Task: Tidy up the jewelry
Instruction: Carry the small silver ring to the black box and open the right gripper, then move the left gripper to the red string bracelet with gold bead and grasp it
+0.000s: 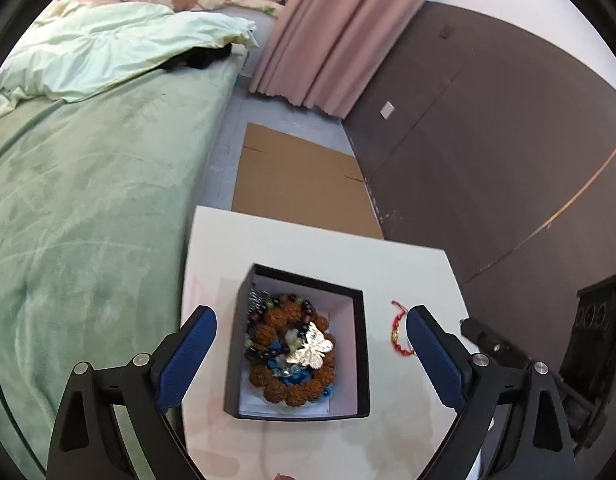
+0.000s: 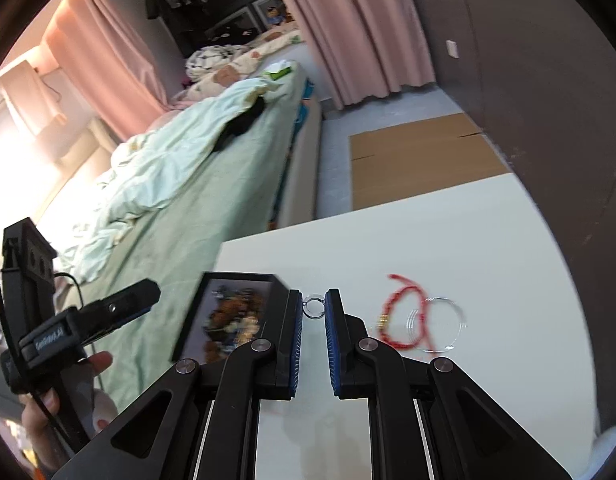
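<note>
A black box [image 1: 360, 344] with white lining stands on the white table [image 1: 308, 248]. It holds a brown bead bracelet [image 1: 274, 326], a gold butterfly piece [image 1: 316, 350] and other beads. My left gripper [image 1: 311, 312] hangs open over the box, with nothing between its blue pads. A red string bracelet [image 1: 399, 334] lies just right of the box. In the right wrist view, my right gripper [image 2: 313, 300] is shut on a small clear ring [image 2: 313, 309], between the box [image 2: 188, 320] and the red bracelet [image 2: 399, 316]. Thin clear hoops [image 2: 441, 324] overlap that bracelet.
A bed with green covers [image 1: 88, 200] runs along the table's left edge. Flat cardboard [image 1: 300, 176] lies on the floor beyond the table, below a dark wall [image 1: 487, 140] and pink curtains [image 1: 339, 32]. A hand [image 2: 40, 412] holds the left tool.
</note>
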Motion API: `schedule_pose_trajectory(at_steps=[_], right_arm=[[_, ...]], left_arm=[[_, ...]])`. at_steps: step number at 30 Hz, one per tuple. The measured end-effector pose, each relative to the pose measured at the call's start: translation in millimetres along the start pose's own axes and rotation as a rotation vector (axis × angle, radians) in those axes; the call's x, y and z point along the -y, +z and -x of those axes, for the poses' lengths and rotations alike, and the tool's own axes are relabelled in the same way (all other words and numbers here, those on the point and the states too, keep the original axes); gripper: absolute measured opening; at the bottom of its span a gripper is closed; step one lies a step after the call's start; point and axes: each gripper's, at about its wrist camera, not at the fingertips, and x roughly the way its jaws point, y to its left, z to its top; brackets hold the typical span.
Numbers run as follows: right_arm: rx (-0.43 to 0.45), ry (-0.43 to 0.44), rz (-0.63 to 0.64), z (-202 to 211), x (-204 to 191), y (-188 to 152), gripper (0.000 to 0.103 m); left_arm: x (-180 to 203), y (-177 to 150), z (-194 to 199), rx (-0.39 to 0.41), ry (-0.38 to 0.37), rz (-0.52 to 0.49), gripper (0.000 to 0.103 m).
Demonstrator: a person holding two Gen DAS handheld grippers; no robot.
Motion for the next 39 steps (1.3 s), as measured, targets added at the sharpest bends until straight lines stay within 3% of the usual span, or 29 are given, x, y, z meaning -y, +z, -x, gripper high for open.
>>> schedule_pose_trajectory(at_steps=[5,16,24,26,27,28,39], right_arm=[[-0.021,0.071,0.027,-15,-23,-3,0.013],[-0.061,0.144,0.032,-54,-50,-4,0.013],[-0.073,0.082,-0.005,-79,-47,1,0.014],[-0.106,0.101,-0.040,-83,-40,2,0.033],[-0.107,0.110,-0.058,-82,-36,2,0.051],[-0.088,0.121,-0.069,-78,-33,2,0.056],[-0.053,0.077,-0.134,-34,5,3,0.058]], left_arm=[[-15,9,13,0.033,0.034,0.030,0.096],[-27,21,34,0.112,0.060,0.009,0.096],[-31,24,41,0.141,0.071,0.009,0.096],[-31,23,41,0.139,0.072,0.008,0.096],[-31,24,40,0.136,0.071,0.008,0.096],[-31,24,40,0.134,0.070,0.007,0.096],[-13,17,35,0.125,0.047,-0.034,0.096]])
